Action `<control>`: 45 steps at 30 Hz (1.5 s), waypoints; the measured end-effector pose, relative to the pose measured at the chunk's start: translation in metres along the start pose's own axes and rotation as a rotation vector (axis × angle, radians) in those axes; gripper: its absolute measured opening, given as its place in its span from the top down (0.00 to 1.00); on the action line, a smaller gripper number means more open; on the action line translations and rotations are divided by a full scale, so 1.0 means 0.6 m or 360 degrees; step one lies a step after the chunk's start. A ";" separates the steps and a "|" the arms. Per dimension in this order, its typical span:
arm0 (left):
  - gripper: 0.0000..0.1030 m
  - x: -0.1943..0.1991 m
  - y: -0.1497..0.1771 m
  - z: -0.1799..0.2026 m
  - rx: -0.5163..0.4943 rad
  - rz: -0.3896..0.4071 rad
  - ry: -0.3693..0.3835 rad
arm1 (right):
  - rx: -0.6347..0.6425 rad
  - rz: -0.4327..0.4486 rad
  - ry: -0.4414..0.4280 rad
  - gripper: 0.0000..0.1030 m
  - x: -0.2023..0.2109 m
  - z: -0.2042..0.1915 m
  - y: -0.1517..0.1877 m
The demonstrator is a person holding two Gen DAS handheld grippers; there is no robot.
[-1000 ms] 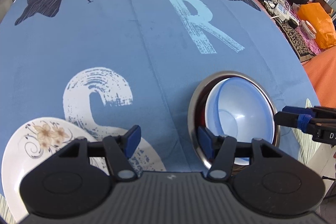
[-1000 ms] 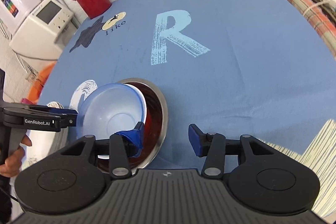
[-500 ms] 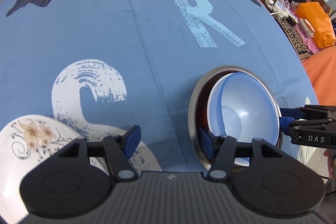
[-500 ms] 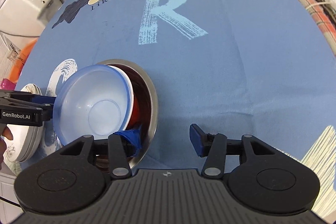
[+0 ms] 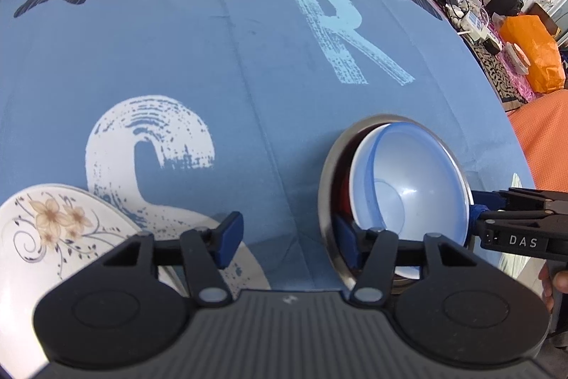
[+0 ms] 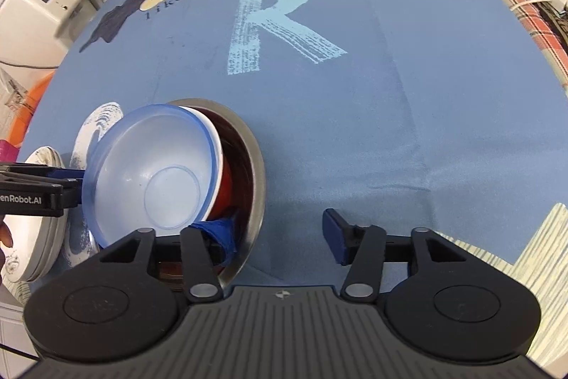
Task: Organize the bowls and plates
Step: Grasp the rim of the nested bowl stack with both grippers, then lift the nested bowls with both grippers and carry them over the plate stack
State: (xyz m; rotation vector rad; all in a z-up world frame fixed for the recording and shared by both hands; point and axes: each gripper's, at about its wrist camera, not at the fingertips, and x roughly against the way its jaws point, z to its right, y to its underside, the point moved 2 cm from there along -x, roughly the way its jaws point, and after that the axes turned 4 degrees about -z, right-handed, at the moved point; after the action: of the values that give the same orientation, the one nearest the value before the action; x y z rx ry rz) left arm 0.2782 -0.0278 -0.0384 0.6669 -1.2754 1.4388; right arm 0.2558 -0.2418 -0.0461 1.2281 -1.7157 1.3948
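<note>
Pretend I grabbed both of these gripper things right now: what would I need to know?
Left gripper: open, straddling the near rim of the steel bowl.
Right gripper: open, one finger inside that rim.
Blue bowl sits tilted in a red-and-white bowl, both nested in the steel bowl.
Floral plates are stacked to the left.
Done: bowls nested, plates stacked.
Left: probably seat the blue bowl level; nothing is held.

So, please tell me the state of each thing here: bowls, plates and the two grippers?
Blue bowl: tilted, nested in the red bowl.
Red bowl: inside the steel bowl.
Steel bowl: on the tablecloth.
Floral plate: lying flat.
Left gripper: open.
Right gripper: open, one finger inside the steel bowl.
</note>
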 end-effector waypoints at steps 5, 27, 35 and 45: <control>0.77 0.004 0.005 0.007 -0.0002 -0.0007 0.0112 | 0.0033 0.0039 -0.0120 0.95 0.003 -0.004 -0.001; 0.81 -0.008 0.027 0.016 0.0101 -0.0020 0.0297 | -0.0084 0.0058 -0.0101 0.85 0.008 0.012 -0.006; 0.73 -0.006 0.030 0.011 0.0112 0.0028 0.0274 | 0.0030 0.0095 -0.0078 0.83 0.001 0.019 -0.023; 0.97 0.001 0.030 0.021 0.0041 0.0094 0.0323 | -0.0169 0.0145 -0.0289 0.92 0.000 0.037 0.002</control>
State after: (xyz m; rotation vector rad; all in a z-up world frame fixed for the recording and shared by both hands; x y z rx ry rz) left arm 0.2584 -0.0373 -0.0407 0.4900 -1.1277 1.5324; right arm 0.2566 -0.2631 -0.0523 1.2641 -1.9656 1.2573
